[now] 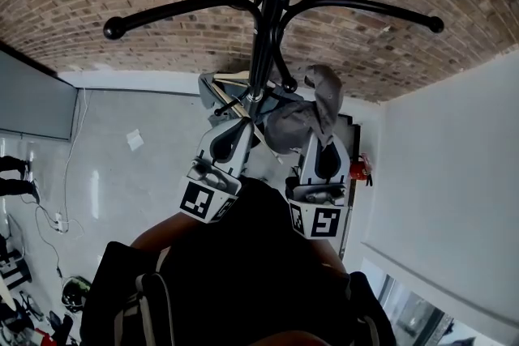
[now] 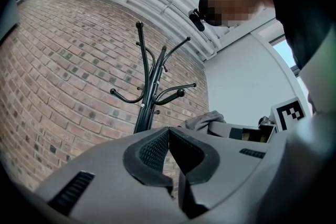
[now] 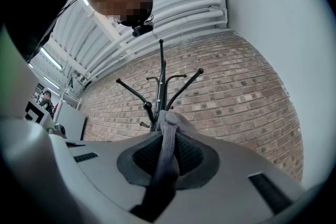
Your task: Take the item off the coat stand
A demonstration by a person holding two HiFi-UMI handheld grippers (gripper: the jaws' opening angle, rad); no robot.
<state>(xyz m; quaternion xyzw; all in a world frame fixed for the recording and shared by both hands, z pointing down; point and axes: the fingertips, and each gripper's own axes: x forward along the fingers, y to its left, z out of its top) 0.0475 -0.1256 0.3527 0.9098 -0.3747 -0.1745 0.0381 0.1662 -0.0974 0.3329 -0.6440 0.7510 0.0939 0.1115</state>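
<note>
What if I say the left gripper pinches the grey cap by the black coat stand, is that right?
No, it is the right gripper that pinches the grey cap by the black coat stand; the right gripper view shows the cap between its jaws.

The left hand-held gripper [image 2: 169, 131] and the right hand-held gripper [image 3: 167, 136] each had a smooth, pale-grey moulded shell. Their jaws were lined with black pads [image 2: 152, 150] of fine ribbed texture, set in a black surround. Dark slotted grilles [image 2: 73, 192] were cut into the shell on either side. Each carried a white marker cube [image 1: 203, 201] printed with black squares at its rear. The person wore a dark top [image 1: 259, 271] with grey-edged straps [image 1: 150, 300] and a small black head camera [image 3: 140, 30].
</note>
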